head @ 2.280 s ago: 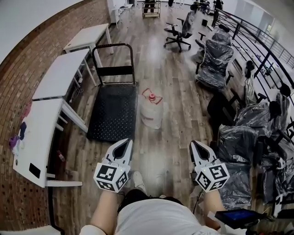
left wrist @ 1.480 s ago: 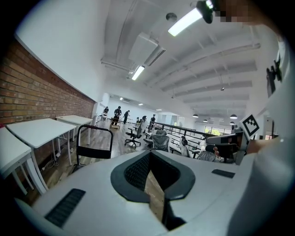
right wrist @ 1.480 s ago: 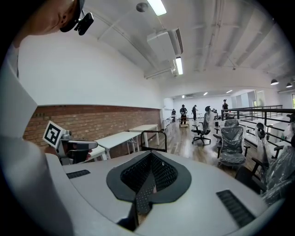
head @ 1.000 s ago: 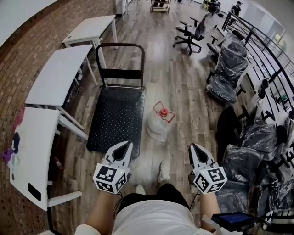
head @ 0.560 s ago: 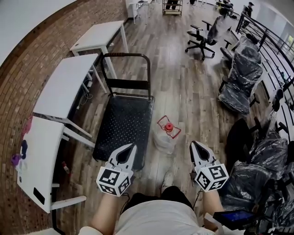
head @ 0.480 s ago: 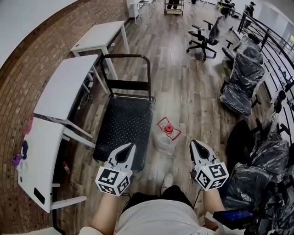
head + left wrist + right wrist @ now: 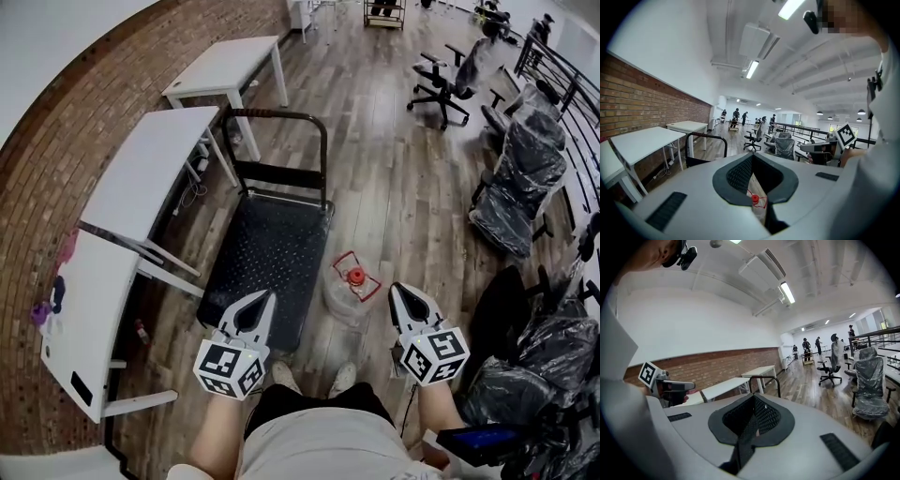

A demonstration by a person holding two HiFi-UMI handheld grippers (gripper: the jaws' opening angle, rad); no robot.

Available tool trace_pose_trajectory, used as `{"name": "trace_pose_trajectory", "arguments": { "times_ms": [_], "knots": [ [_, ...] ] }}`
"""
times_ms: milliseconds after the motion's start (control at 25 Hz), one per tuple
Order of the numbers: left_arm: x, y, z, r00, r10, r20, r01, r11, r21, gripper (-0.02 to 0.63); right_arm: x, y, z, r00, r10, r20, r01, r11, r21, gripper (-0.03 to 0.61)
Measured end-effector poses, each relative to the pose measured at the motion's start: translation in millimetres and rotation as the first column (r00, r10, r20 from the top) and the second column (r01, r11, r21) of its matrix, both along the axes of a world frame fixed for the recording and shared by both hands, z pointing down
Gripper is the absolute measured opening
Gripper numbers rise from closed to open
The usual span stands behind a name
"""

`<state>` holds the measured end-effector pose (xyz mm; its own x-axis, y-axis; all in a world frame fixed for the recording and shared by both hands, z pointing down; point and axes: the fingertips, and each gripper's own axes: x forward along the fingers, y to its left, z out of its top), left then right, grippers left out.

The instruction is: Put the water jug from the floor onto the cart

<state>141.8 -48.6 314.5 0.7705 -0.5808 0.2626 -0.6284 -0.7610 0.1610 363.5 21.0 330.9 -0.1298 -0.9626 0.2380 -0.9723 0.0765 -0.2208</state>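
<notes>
The clear water jug (image 7: 345, 298) with a red cap and red handle stands on the wooden floor, just right of the black platform cart (image 7: 267, 248). The cart's deck is bare and its push handle (image 7: 281, 117) is at the far end. My left gripper (image 7: 265, 295) hovers over the cart's near right corner, to the jug's left. Its jaws show a narrow slit, through which I see the jug (image 7: 755, 199). My right gripper (image 7: 397, 288) hangs to the jug's right, shut and empty. Neither gripper touches the jug.
White tables (image 7: 150, 169) line the brick wall left of the cart. Plastic-wrapped chairs (image 7: 525, 187) and a railing fill the right side. An office chair (image 7: 459, 80) stands farther off. The person's feet (image 7: 281, 375) are just behind the grippers.
The person has walked forward with both grippers. The jug and cart have come nearer, and the jug now sits between the two grippers' tips in the head view.
</notes>
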Motion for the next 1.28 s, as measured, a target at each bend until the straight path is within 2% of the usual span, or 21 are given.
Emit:
{"name": "trace_pose_trajectory", "arguments": {
  "times_ms": [240,560,840,1080,1280],
  "knots": [
    [-23.8,-38.4,-3.2,0.999,0.010,-0.035,-0.010,1.000,0.009,0.000,-25.3,-36.3,-20.5,0.999,0.006,-0.049,-0.005,1.000,0.020,0.002],
    [-65.5,-97.2,-13.3,0.994,0.058,-0.096,-0.054,0.998,0.039,0.000,-63.2,-76.9,-54.5,0.988,0.089,-0.128,-0.083,0.995,0.052,0.002],
    [-90.5,-124.9,3.6,0.993,0.028,-0.118,-0.028,1.000,0.001,0.000,-88.2,-95.1,-40.4,0.986,0.068,-0.150,-0.070,0.998,-0.005,0.002],
    [-97.7,-129.6,26.5,0.996,-0.019,-0.088,0.016,0.999,-0.042,0.000,-83.4,-120.6,-15.1,0.991,0.026,-0.130,-0.030,0.999,-0.028,0.002],
    [-71.2,-122.4,45.9,1.000,-0.016,-0.025,0.014,0.997,-0.081,0.000,-54.5,-130.7,25.6,0.997,0.011,-0.076,-0.017,0.996,-0.083,0.003]
  ]
}}
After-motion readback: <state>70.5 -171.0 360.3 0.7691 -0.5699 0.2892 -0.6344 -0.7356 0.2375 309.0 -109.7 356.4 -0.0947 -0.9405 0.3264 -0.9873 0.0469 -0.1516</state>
